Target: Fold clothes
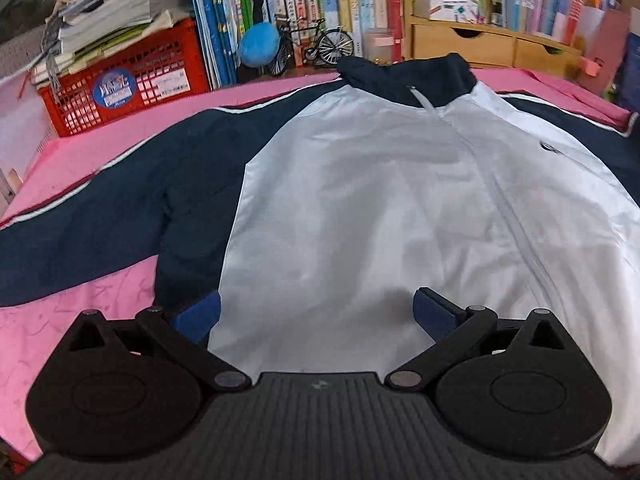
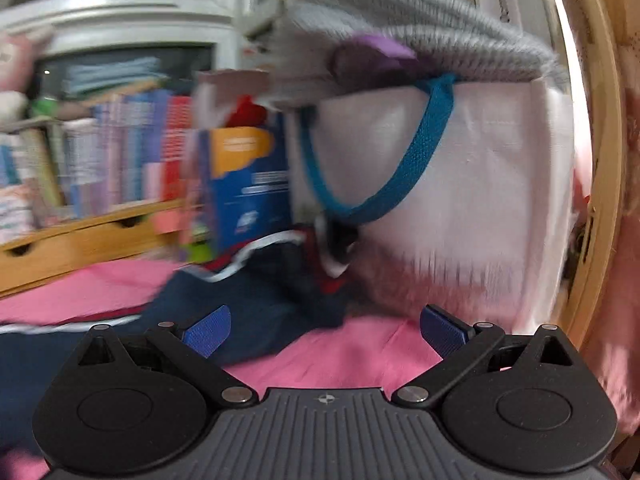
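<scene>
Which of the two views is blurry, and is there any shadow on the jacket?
Left wrist view: sharp, a soft shadow on the jacket between the open left gripper's fingers, fisheye bending at the edges. Right wrist view: motion blur smears the books and bag; the open right gripper stays crisp.

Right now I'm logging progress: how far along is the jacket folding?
Done: the jacket lies spread flat, zipped, on the pink cloth, with no fold visible. In hand: nothing; the left tongs hang open over the hem, and the right tongs are open near the far sleeve. Left: every fold.
</scene>
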The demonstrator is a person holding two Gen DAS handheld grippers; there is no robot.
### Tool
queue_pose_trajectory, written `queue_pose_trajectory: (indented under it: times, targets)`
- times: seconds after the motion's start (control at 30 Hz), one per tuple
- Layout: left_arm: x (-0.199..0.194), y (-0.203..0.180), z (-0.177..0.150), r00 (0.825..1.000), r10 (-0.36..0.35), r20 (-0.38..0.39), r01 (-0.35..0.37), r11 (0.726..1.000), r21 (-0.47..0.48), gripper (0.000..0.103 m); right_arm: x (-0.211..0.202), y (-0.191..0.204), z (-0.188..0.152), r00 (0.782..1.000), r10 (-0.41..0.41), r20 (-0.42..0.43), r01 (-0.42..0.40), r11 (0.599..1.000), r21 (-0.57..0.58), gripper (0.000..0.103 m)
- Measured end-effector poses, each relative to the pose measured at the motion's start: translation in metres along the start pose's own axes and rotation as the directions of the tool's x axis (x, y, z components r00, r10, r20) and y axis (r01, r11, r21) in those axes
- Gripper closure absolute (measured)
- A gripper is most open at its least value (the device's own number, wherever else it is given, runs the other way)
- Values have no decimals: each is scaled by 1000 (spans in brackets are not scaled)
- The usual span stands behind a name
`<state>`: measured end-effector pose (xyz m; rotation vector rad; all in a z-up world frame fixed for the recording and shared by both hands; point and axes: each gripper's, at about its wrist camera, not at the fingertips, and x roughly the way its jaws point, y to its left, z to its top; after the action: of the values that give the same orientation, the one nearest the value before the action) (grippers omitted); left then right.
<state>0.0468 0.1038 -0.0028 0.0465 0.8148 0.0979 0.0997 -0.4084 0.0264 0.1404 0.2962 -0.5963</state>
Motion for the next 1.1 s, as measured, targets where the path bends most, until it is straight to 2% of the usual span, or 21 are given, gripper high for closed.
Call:
queue_pose_trajectory:
  times: [0.1,0.13,0.2,0.3,0.33,0.37,0.4,0.47,0.57,0.63,0.7,0.73,0.8,0.87,0.93,1.03,1.07,1.1]
  targets:
    - [10,6,4,1000,-27,12,27,999,-34,0,45,1,6,999,-38,-20,37,999,-23,1]
    - [13,8,5,999,-34,17,35,999,-42,0,60,2,9,998,-26,-58,25,1000,-16,0]
    - [16,11,6,998,-47,37,49,998,-49,0,77,4,11,995,31,-91,-30,999,14,6]
    - [19,12,4,995,-58,83,61,997,-36,0,92,17,15,997,3,-79,-3,1000,3,12]
    - [19,13,2,993,-63,101,67,997,-34,0,95,24,15,997,-4,-80,3,1000,-14,53]
    - [19,13,1,991,-67,117,71,997,-31,0,100,31,14,993,9,-120,-15,998,-56,90]
    - [19,14,2,990,-68,123,73,997,-30,0,103,36,14,988,13,-153,-24,997,-67,89]
    - [20,14,3,990,-72,125,76,997,-29,0,94,45,13,986,48,-157,-59,996,-63,90]
    - [20,16,4,989,-81,127,85,996,-32,0,59,71,21,983,148,-109,-160,981,-112,90]
    - [18,19,4,988,-81,128,87,995,-41,0,26,98,30,969,237,-63,-244,956,-162,90]
    - [11,29,4,990,-47,132,56,996,-73,0,-18,139,40,931,366,-19,-360,903,-235,90]
    - [6,35,4,990,-32,137,44,995,-88,0,-40,161,42,900,436,-17,-424,866,-264,90]
    - [-8,53,3,985,-17,172,37,992,-118,0,-82,211,37,816,575,-55,-560,763,-323,90]
    - [-21,74,0,978,-1,208,35,987,-159,0,-121,262,25,716,689,-112,-673,639,-373,90]
    - [-28,93,-6,976,16,217,27,981,-193,0,-146,311,3,634,751,-186,-744,526,-413,90]
    - [-30,115,-18,979,54,197,-6,971,-239,0,-180,374,-44,559,772,-302,-792,389,-471,90]
    - [-30,121,-21,980,57,191,-7,968,-250,0,-185,391,-59,541,767,-345,-803,350,-482,89]
    - [-30,126,-25,981,58,185,-8,965,-261,0,-198,403,-75,533,756,-381,-807,318,-497,88]
